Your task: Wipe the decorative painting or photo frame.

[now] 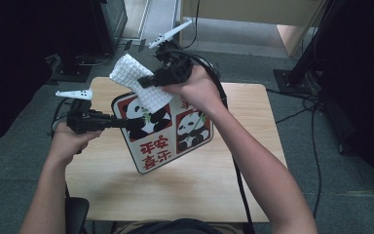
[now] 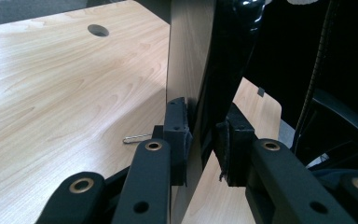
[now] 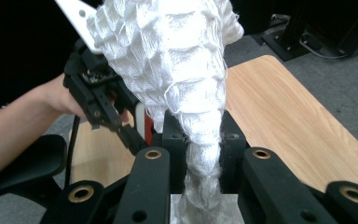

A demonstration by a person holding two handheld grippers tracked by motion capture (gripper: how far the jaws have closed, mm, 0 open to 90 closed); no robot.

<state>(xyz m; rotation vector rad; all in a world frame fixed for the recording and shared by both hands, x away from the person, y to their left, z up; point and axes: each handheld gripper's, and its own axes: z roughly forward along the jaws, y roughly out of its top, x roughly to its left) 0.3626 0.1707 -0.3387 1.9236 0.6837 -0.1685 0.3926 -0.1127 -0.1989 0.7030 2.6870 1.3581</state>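
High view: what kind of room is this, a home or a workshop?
Probably a lab or office workroom: a plain wooden table stands on grey carpet, with black equipment stands and loose cables around it.

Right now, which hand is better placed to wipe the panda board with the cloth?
The right. The right gripper already pinches the white cloth over the panda board, while the left gripper grips the board's edge, steadying it.

High view overhead; tongs views close; table (image 1: 199,180) shared.
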